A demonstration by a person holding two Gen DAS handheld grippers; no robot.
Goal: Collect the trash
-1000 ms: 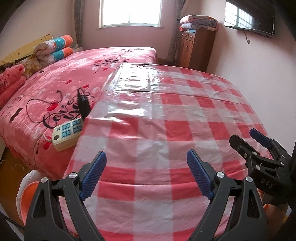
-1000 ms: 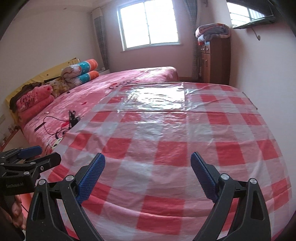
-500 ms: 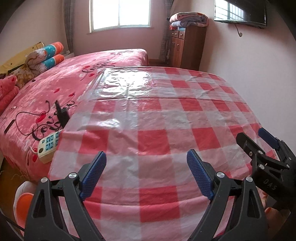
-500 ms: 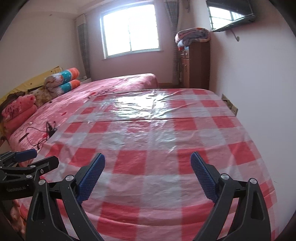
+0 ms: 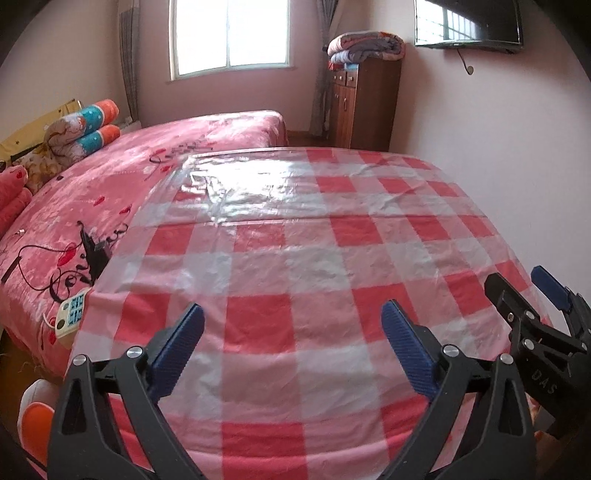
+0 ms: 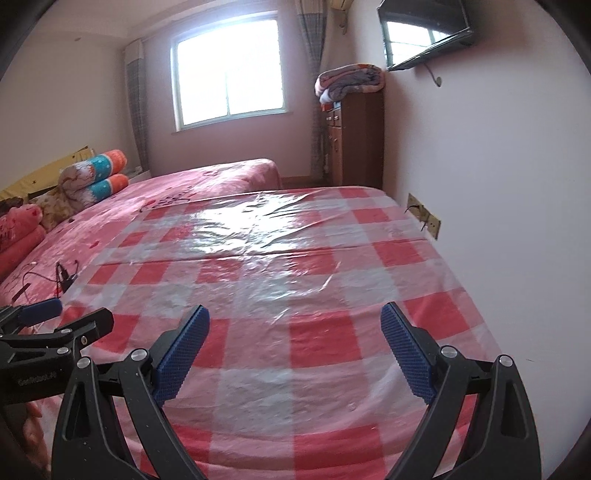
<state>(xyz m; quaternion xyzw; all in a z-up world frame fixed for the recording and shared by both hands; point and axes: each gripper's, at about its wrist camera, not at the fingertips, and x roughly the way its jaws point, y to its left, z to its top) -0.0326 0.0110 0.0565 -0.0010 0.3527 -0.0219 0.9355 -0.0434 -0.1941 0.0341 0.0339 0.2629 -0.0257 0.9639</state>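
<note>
My left gripper (image 5: 291, 343) hangs over the near edge of the red-and-white checked plastic sheet (image 5: 317, 258), its blue pads spread wide with nothing between them; the jaws have just been opening further. My right gripper (image 6: 295, 347) is beside it, its jaws spread just as wide and also empty, over the same sheet nearer the wall. In the left wrist view the right gripper shows at the right edge; in the right wrist view the left one shows at the left edge.

I can see no trash on the sheet in either view; its surface is bare, wrinkled and glossy, with window glare on the far half.

Left of the sheet, on the pink bedspread (image 5: 96, 192), a cream remote with blue buttons (image 5: 72, 312) lies at the sheet's edge, and just past it a black charger with a cord (image 5: 92, 254). Farther along the bed are rolled quilts (image 5: 83, 133) against the headboard side. Beyond the bed's far end stand a wooden cabinet (image 5: 364, 103) with folded blankets (image 5: 365, 46) on top, a bright window (image 5: 229, 35), and a wall-mounted television (image 5: 469, 22).
</note>
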